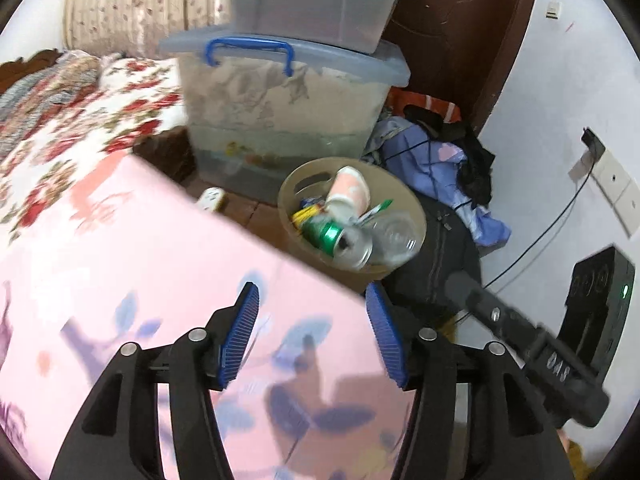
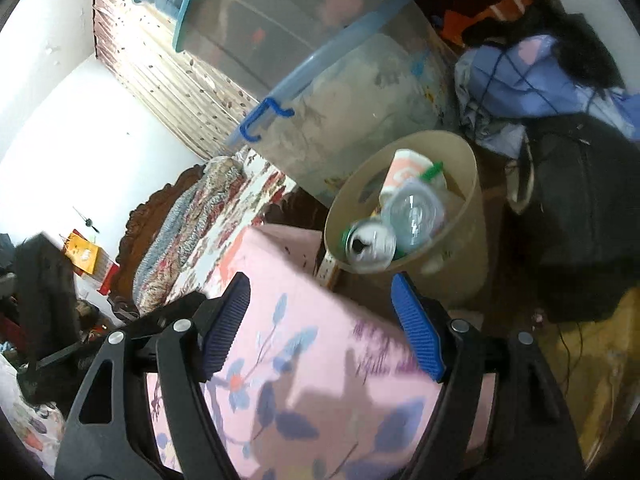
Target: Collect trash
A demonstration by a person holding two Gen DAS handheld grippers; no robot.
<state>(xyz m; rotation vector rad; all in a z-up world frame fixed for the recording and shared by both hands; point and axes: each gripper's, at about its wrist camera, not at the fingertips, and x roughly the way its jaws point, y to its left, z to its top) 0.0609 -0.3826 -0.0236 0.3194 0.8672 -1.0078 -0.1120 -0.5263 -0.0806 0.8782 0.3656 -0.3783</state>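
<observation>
Both tools gape wide, empty: left tool (image 1: 312, 334), right tool (image 2: 320, 326), each over the pink floral-cloth counter (image 1: 160, 280).

Round tan plastic waste bin (image 1: 416, 216) on the floor just beside the counter, piled to the rim: green drink can (image 1: 340, 240), clear plastic cup (image 1: 394, 236), pink-and-white paper cup (image 1: 348, 194).

Risk: the can lies at the rim and another drop could knock it out; a nudge could tip the bin.

Motion blur throughout. Lower bin contents hidden, and no loose trash visible on the counter.

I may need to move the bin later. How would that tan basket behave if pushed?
The tan basket is probably light, holding only a can, a paper cup and a clear cup. Heaped high, they might spill. It would likely slide rather than tip.
</observation>
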